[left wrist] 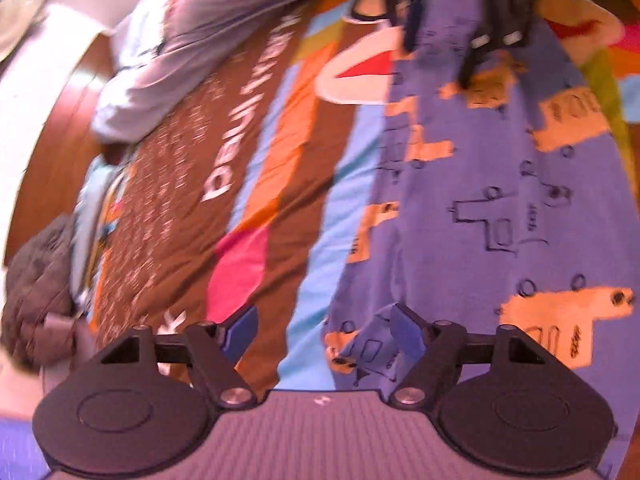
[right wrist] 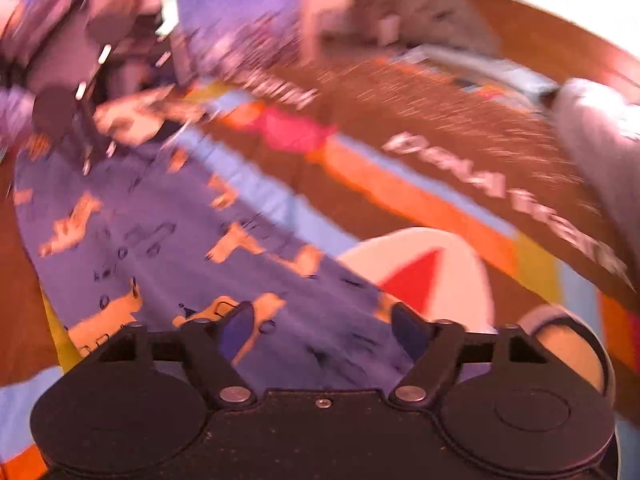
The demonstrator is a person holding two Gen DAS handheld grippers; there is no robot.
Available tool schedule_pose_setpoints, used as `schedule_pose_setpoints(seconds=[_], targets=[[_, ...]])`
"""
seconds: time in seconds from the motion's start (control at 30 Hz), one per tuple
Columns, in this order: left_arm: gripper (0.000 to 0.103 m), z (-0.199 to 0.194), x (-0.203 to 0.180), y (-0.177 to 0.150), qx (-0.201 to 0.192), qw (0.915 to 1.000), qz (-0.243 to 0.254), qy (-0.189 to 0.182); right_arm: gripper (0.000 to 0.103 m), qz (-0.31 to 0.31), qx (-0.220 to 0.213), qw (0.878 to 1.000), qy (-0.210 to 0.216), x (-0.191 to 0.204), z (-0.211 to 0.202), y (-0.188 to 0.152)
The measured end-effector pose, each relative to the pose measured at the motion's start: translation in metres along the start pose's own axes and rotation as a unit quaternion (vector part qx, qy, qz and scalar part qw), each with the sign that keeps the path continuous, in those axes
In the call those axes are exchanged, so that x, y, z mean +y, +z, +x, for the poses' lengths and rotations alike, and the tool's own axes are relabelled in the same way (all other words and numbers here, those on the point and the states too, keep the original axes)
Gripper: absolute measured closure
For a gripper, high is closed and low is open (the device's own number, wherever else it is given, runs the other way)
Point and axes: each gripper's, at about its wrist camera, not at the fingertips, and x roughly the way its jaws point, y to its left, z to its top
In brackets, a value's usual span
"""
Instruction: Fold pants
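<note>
Over the purple pants [left wrist: 480, 200] on a patterned bedspread [left wrist: 260, 160], both grippers' jaws spread, empty.

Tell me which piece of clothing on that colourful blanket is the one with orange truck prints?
The purple pants stretched along the blanket. The grey garment lying beyond them is plain, with no print. Both grippers, left gripper and right gripper, are open over the pants.

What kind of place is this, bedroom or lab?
Most likely a home bedroom: the purple printed pants lie spread on a colourful patterned bedspread, other clothes sit piled at its edge, and a wooden floor shows beside it. Blur limits certainty.
</note>
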Motion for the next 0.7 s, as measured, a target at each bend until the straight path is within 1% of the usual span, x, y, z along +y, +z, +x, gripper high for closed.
schedule_pose_setpoints(seconds=[0.03,0.07,0.1,0.13,0.27,0.3,0.37,0.43,0.5,0.57,0.6,0.63,0.67,0.7], targets=[[0.033,0.003,0.001,-0.001,0.001,0.9999,0.012,-0.011,0.041,-0.024,0.011,1.000,0.004,0.003,0.008,0.005],[0.035,0.005,0.000,-0.002,0.004,0.9995,0.024,-0.020,0.042,-0.047,0.015,0.999,0.008,0.006,0.014,0.009],[0.038,0.008,0.002,-0.004,0.008,0.9990,0.033,-0.028,0.042,-0.060,0.014,0.998,0.014,0.008,0.018,0.013],[0.038,0.012,0.002,-0.005,0.012,0.9986,0.040,-0.033,0.042,-0.065,0.012,0.998,0.022,0.009,0.019,0.014],[0.036,0.027,0.003,-0.007,0.027,0.9958,0.068,-0.056,0.042,-0.049,0.014,0.997,0.059,0.004,0.024,0.021],[0.036,0.030,0.003,-0.007,0.030,0.9951,0.069,-0.063,0.042,-0.048,0.018,0.996,0.068,0.003,0.024,0.020],[0.041,0.033,0.005,-0.007,0.037,0.9936,0.072,-0.078,0.044,-0.049,0.023,0.995,0.080,0.000,0.027,0.020],[0.054,0.036,0.005,-0.005,0.046,0.9916,0.081,-0.090,0.046,-0.046,0.025,0.994,0.091,-0.002,0.030,0.022],[0.061,0.036,0.003,-0.002,0.046,0.9903,0.090,-0.094,0.047,-0.047,0.033,0.994,0.093,-0.004,0.034,0.025],[0.074,0.037,0.002,-0.002,0.052,0.9888,0.094,-0.103,0.047,-0.053,0.040,0.993,0.095,-0.005,0.035,0.028],[0.087,0.038,0.002,-0.002,0.057,0.9880,0.089,-0.113,0.048,-0.057,0.043,0.993,0.096,-0.006,0.035,0.030],[0.094,0.039,0.001,-0.002,0.061,0.9877,0.084,-0.117,0.052,-0.059,0.045,0.992,0.097,-0.006,0.035,0.031],[0.096,0.040,0.000,-0.002,0.063,0.9877,0.083,-0.117,0.059,-0.059,0.047,0.992,0.098,-0.007,0.035,0.032],[0.100,0.040,-0.001,-0.003,0.062,0.9880,0.087,-0.111,0.063,-0.059,0.048,0.992,0.099,-0.008,0.035,0.032]])
